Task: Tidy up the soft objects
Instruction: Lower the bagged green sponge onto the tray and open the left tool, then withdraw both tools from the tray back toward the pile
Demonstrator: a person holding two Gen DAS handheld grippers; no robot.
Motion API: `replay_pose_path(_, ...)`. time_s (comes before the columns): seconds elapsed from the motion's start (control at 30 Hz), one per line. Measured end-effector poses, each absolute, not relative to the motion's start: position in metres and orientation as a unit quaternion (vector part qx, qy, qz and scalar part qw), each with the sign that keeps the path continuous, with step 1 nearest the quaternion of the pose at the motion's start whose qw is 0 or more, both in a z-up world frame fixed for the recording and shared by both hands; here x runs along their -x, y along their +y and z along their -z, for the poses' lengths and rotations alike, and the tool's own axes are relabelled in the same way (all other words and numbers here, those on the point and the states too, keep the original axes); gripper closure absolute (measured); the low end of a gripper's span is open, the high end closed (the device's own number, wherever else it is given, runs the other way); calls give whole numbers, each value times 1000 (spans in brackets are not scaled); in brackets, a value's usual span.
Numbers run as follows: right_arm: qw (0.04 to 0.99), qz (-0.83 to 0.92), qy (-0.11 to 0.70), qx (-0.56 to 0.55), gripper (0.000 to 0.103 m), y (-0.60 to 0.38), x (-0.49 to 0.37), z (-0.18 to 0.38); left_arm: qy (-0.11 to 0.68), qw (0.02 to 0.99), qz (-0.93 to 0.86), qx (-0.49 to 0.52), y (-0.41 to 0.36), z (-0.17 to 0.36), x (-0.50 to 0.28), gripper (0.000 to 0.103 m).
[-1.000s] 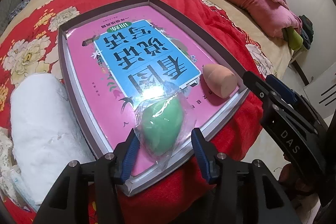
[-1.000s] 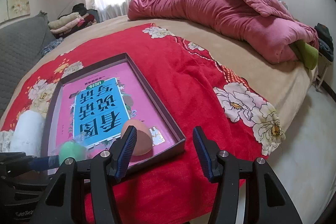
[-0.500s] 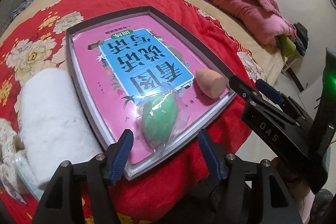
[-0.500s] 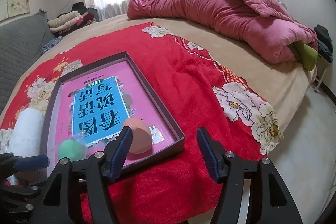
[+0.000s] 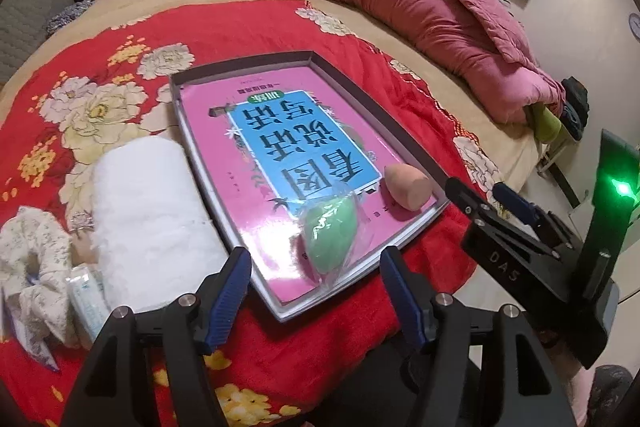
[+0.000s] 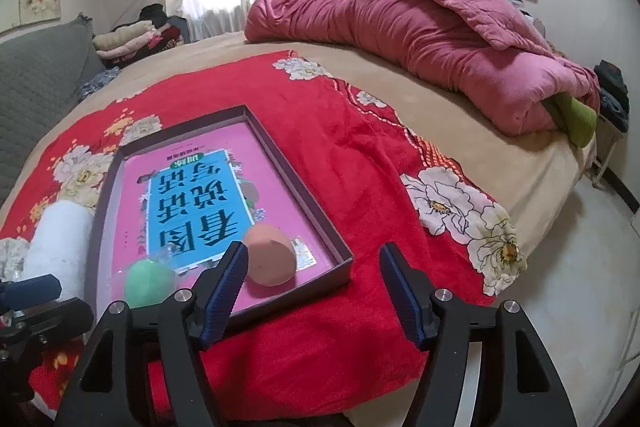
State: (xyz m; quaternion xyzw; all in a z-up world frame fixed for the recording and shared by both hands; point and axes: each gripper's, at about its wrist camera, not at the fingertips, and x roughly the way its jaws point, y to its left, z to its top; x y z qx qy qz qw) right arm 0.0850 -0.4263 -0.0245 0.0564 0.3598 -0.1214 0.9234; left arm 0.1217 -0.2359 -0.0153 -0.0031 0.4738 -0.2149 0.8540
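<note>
The left gripper (image 5: pixel 316 293) has just been opening and stands wide with nothing between its jaws; likewise the right gripper (image 6: pixel 314 285), spread and empty. Just beyond, the green sponge in its clear wrapper (image 5: pixel 330 237) and the peach sponge (image 6: pixel 269 254) lie in the near end of the shallow box (image 5: pixel 362 97); that step looks finished. Left of the box wait the rolled white towel (image 5: pixel 148 223) and the floral scrunchie (image 5: pixel 30 247); next likely calls for a wide grasp on the towel.

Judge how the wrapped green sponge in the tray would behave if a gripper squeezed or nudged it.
The green sponge looks soft, so it would probably compress. Its loose clear wrapper may slide against the pads. The rounded egg shape, lying on the glossy book cover, could roll.
</note>
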Motion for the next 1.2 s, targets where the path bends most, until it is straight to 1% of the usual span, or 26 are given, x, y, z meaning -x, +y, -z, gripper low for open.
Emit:
replay_pose_path(0.23, 930, 105, 348, -45, 31, -406, -79, 11, 460, 866, 198, -16, -223, 10, -106, 37)
replay_pose_path(0.63, 943, 58, 327, -22, 30, -357, -64, -22, 444, 876, 189, 9, -188, -7, -86, 37)
replay_pose_path(1.2, 951, 25, 307, 39, 30, -295, -40, -48, 415, 892, 173, 44, -135, -28, -65, 37)
